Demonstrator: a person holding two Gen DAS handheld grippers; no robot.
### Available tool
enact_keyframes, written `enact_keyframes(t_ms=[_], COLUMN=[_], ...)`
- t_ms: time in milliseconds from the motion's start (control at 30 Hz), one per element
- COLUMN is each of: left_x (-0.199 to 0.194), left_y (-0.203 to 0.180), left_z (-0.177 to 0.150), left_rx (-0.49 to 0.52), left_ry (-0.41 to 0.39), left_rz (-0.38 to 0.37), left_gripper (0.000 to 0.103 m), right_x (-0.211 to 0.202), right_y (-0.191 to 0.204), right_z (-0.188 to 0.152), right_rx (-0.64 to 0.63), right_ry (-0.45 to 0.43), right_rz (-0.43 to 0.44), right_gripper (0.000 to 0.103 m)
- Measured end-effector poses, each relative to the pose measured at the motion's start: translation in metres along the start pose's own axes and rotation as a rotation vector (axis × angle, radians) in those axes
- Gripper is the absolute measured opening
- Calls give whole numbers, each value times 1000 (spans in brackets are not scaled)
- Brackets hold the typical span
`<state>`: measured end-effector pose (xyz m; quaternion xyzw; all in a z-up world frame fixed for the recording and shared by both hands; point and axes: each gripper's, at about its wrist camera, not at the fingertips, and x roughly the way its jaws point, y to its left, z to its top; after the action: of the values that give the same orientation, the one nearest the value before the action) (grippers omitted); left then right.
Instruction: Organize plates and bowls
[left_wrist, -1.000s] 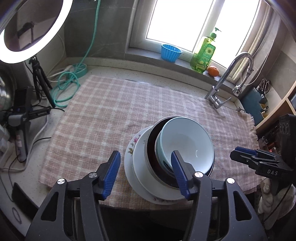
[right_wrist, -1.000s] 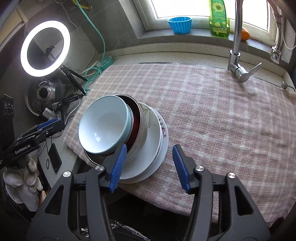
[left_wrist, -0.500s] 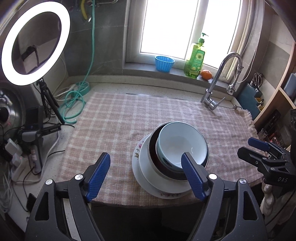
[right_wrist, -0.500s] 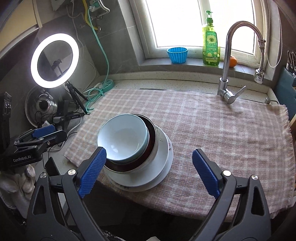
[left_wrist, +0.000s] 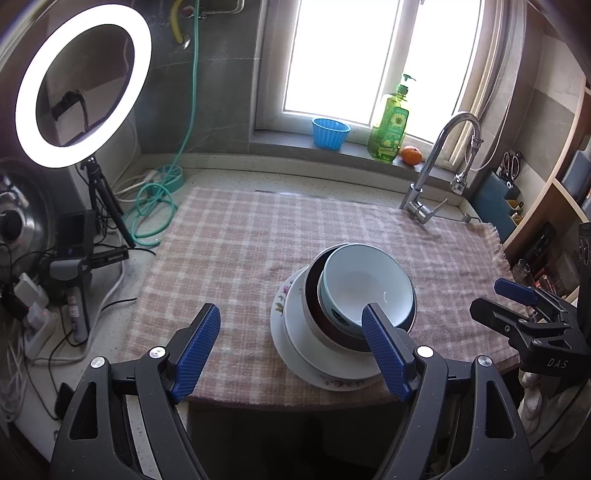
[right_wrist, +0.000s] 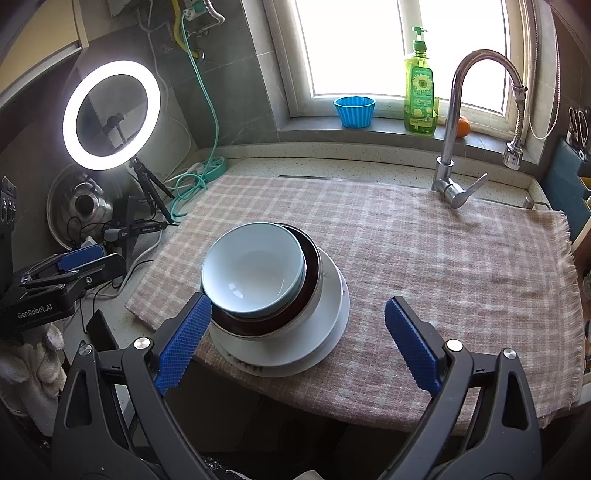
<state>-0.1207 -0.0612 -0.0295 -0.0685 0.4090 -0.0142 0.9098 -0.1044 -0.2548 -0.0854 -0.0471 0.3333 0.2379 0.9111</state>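
Nesting glossy round bowls (right_wrist: 255, 269) atop smooth plates (right_wrist: 328, 317) on woven checked cloth (right_wrist: 443, 258), both ribbed-padded grippers (left_wrist: 291, 347) (right_wrist: 295, 336) spread, empty.

A pink checked cloth (right_wrist: 424, 258) covers the counter below the window. At the cloth's far right edge stands a chrome tap (right_wrist: 458, 140); on the sill behind the cloth sit a blue cup (right_wrist: 354, 110), a green soap bottle (right_wrist: 419, 96) and an orange fruit (right_wrist: 463, 126). Left of the cloth: a lit ring light (right_wrist: 110, 114) on a tripod, a coiled teal hose (right_wrist: 192, 181).
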Motion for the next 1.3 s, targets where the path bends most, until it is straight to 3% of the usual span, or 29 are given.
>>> enact_keyframes(t_ms=[1300], left_x=[-10], left_y=[-3], left_z=[0], left_rx=[21], left_ry=[-15], left_rz=[11], left_gripper=[79], right_x=[-9], right_y=[-6], right_z=[0], right_rx=[17], right_ry=[-13], right_rz=[-11], right_gripper=[97])
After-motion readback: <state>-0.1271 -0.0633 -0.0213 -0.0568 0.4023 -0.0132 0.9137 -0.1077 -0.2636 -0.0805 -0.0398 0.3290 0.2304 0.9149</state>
